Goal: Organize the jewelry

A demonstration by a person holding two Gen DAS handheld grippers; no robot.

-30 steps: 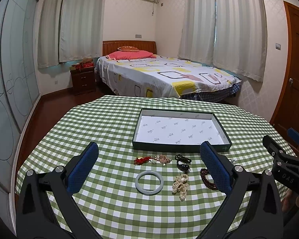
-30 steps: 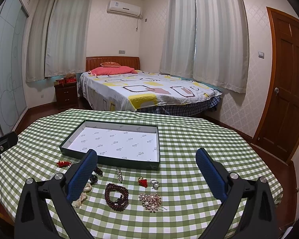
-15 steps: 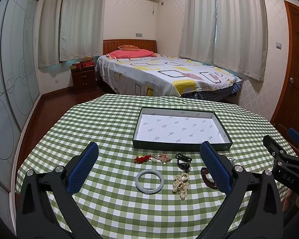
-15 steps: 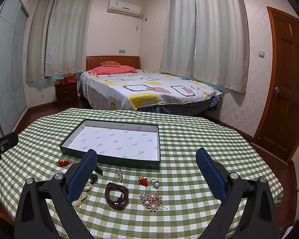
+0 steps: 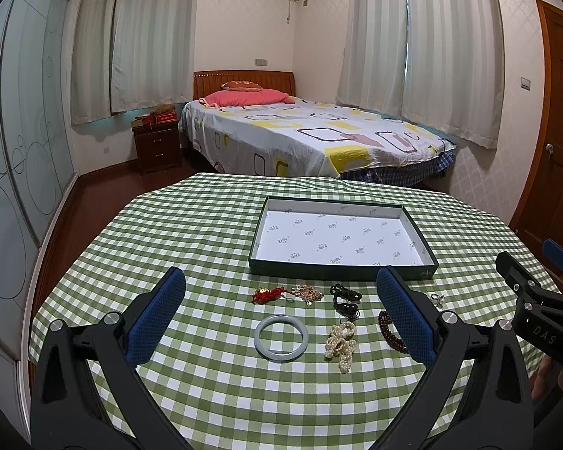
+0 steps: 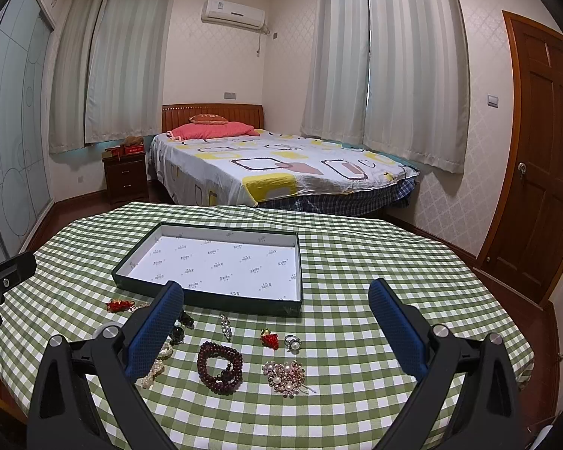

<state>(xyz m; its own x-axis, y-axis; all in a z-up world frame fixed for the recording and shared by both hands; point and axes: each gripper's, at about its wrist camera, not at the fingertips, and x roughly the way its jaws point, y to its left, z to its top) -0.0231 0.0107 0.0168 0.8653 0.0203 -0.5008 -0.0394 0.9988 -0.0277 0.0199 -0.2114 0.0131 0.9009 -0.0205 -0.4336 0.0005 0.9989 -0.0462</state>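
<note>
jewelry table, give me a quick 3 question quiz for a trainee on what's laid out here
1. True or false: the green tray already holds some jewelry.
2. Which piece lies nearest the gap of the left gripper? A) jade bangle B) silver ring C) pearl brooch
3. Fill in: the dark red bead bracelet lies on the ____ tablecloth, between the fingers of the right gripper.

Key: 1 false, it is empty. 2 A. 3 green checked.
</note>
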